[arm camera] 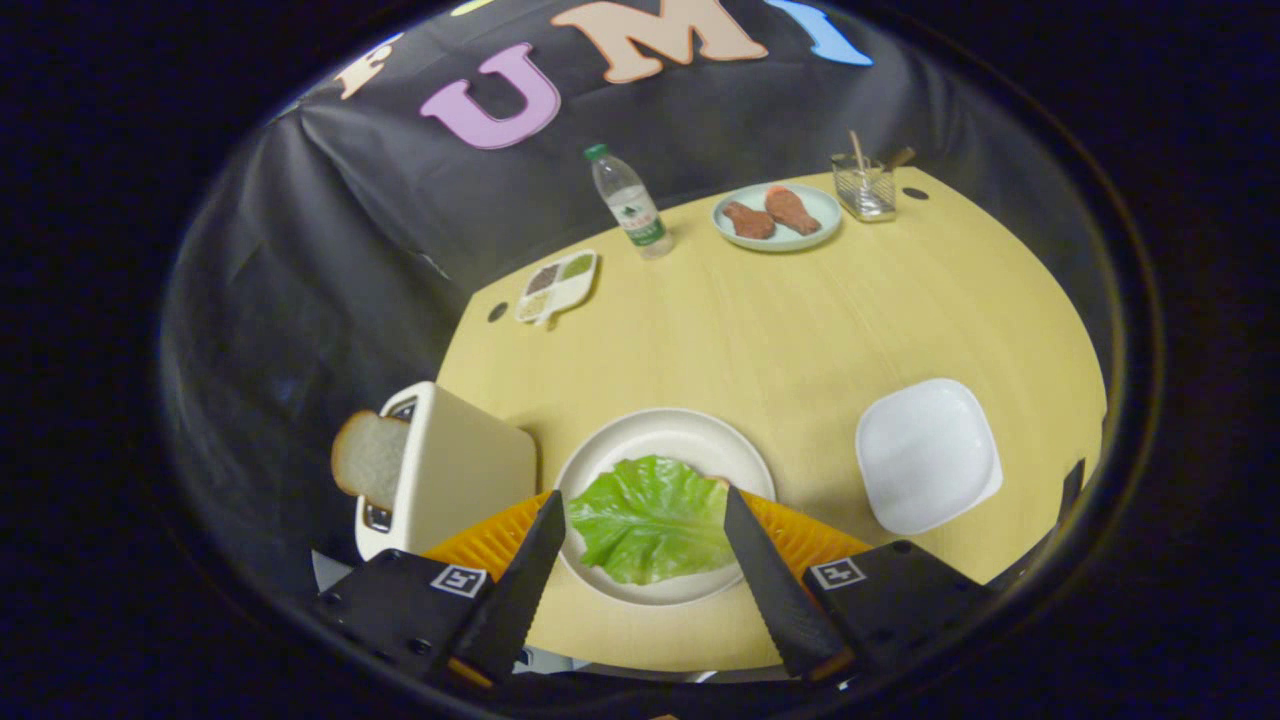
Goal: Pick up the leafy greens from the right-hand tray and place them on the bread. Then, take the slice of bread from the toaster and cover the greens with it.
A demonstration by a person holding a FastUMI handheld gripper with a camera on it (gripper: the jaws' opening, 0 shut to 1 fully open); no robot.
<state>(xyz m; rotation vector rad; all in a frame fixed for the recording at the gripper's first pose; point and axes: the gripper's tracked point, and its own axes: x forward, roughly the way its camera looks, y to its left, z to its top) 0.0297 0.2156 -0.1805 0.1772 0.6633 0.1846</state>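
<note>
A green lettuce leaf (648,518) lies on a round white plate (664,433), covering whatever is under it; a sliver of bread edge peeks out at its right. My gripper (645,502) hangs above the plate, open, its fingers spread to either side of the leaf without touching it. Left of the plate stands a cream toaster (455,470) with a slice of bread (370,458) sticking out of its slot. To the right of the plate sits a square white tray (926,453) with nothing on it.
At the far side of the yellow table (760,330) are a water bottle (628,203), a pale plate with two brown meat pieces (777,216), a glass with sticks (865,187), and a small divided dish (557,286). The table edge drops off behind the toaster.
</note>
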